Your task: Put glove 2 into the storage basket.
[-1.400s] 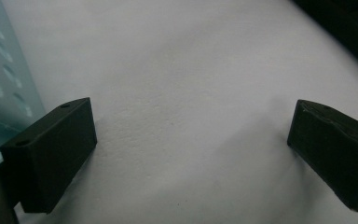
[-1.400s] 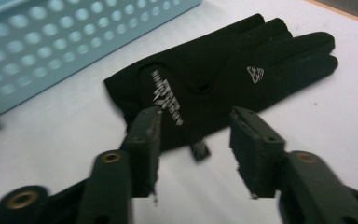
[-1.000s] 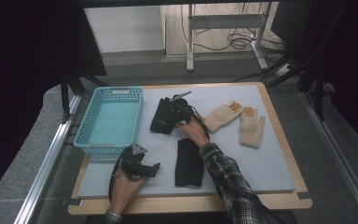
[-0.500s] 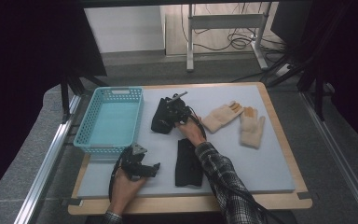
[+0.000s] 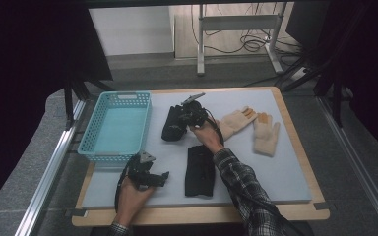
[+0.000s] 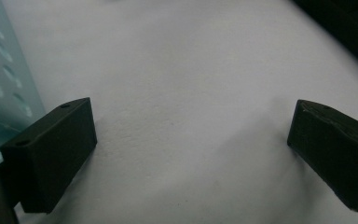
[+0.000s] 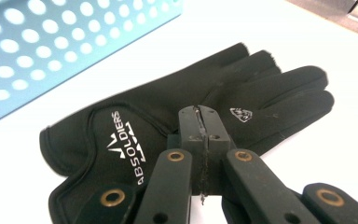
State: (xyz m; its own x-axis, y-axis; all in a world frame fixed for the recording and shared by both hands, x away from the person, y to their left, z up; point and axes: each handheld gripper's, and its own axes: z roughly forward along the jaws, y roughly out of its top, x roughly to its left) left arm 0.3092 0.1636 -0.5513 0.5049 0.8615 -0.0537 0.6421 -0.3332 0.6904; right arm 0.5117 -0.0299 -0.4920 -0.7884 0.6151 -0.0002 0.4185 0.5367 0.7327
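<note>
A black glove [image 5: 171, 127] with white "ABSOLDIERS" print [image 7: 121, 140] lies beside the blue basket [image 5: 145, 123]. My right gripper [image 5: 186, 116] [image 7: 204, 122] sits on the back of this glove, jaws pressed together and pinching its fabric. A second black glove [image 5: 200, 170] lies flat nearer the front edge. Two beige gloves [image 5: 237, 121] [image 5: 266, 135] lie to the right. My left gripper [image 5: 160, 177] [image 6: 191, 140] rests low over the white mat near the front left, open, with nothing between its jaws.
The blue perforated basket [image 7: 51, 42] [image 6: 0, 93] stands at the left of the white mat [image 5: 285, 172]. The person's plaid sleeve [image 5: 241, 187] crosses the mat from the front. A wooden table edge [image 5: 202, 214] frames the mat.
The right hand has risen a little over the black glove by the basket. The left hand and its gripper have stayed put.
</note>
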